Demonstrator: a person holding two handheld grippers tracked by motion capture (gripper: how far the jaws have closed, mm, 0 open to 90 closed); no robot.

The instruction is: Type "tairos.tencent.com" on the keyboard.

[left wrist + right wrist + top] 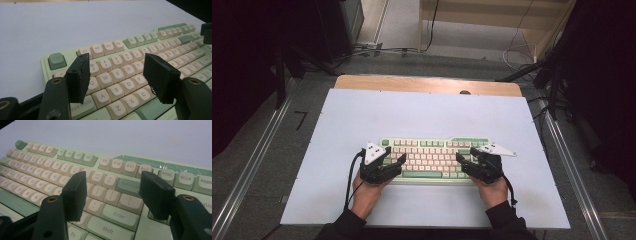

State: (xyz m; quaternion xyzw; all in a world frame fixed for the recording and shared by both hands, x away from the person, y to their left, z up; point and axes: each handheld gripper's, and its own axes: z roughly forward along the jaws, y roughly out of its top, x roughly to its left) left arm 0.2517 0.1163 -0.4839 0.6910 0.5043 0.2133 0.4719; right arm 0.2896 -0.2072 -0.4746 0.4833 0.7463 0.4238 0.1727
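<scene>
A pale blue sheet (362, 120) is covering the counter (427, 83). Beyond the counter, cables (377, 50) are lying on the grey floor (412, 62), near a wooden shelf (492, 20).

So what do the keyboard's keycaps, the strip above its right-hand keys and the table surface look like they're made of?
Keycaps: probably matte plastic, with smooth rounded tops, a soft sheen and printed legends. Strip on the keyboard: a dark green panel under what looks like clear protective film, wrinkled and glinting. Table surface: a smooth, pale, matte sheet, maybe laminate or plastic, laid on a wooden-looking board.
</scene>
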